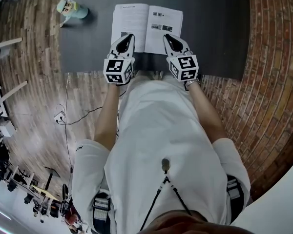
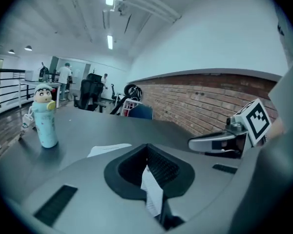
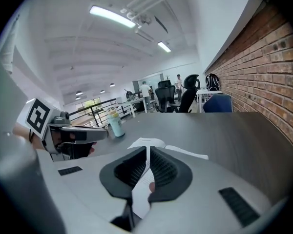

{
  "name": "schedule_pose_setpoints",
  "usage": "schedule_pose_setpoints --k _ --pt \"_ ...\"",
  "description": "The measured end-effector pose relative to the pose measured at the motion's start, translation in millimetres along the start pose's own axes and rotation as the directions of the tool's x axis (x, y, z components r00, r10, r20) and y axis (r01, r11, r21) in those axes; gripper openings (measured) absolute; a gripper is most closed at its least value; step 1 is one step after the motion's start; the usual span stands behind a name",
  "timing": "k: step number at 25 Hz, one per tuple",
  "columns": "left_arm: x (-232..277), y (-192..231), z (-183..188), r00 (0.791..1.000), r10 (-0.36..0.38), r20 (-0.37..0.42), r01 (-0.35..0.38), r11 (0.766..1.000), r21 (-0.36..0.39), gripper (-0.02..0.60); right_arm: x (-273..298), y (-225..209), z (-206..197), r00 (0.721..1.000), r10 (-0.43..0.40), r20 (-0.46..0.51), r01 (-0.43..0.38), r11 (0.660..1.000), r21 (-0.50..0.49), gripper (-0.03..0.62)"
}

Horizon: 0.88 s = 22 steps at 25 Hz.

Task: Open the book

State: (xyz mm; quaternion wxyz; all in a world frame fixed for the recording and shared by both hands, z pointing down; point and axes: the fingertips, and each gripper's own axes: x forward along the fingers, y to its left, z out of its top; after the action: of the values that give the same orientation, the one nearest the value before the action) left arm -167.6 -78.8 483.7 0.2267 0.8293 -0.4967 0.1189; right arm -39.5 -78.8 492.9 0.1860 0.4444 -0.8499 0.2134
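Pinching book edge, L gripper, R gripper

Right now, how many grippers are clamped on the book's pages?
2. The left gripper pinches the near edge of the book on its left page; the right gripper pinches the right page.

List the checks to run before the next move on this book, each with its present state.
1. Book lies open on the table: ok.
2. Left claw shut on the left page: ok.
3. Right claw shut on the right page: ok.
4. Each claw pinches a single sheet only: cannot tell.
5. Bottle stands apart from the book: ok.
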Motion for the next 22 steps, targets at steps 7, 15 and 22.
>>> schedule_pose_setpoints --k 7,15,22 --pt "-17.1 -51.8 45.6 0.987 -0.114 0.110 0.110 0.993 0.041 0.023 -33.0 12.6 40.9 0.995 0.018 0.102 -0.017 1.000 -0.008 0.046" --pt "-41.2 -97.9 100.9 0.956 -0.178 0.233 0.163 0.983 0.085 0.023 -81.0 27.1 104.2 0.965 0.061 0.255 -0.042 0.996 -0.081 0.046" --pt "-77.1 -120.6 152.4 0.917 -0.184 0.354 0.133 0.977 0.164 0.021 -121.8 47.1 152.3 0.919 0.116 0.376 -0.078 0.990 -0.116 0.044"
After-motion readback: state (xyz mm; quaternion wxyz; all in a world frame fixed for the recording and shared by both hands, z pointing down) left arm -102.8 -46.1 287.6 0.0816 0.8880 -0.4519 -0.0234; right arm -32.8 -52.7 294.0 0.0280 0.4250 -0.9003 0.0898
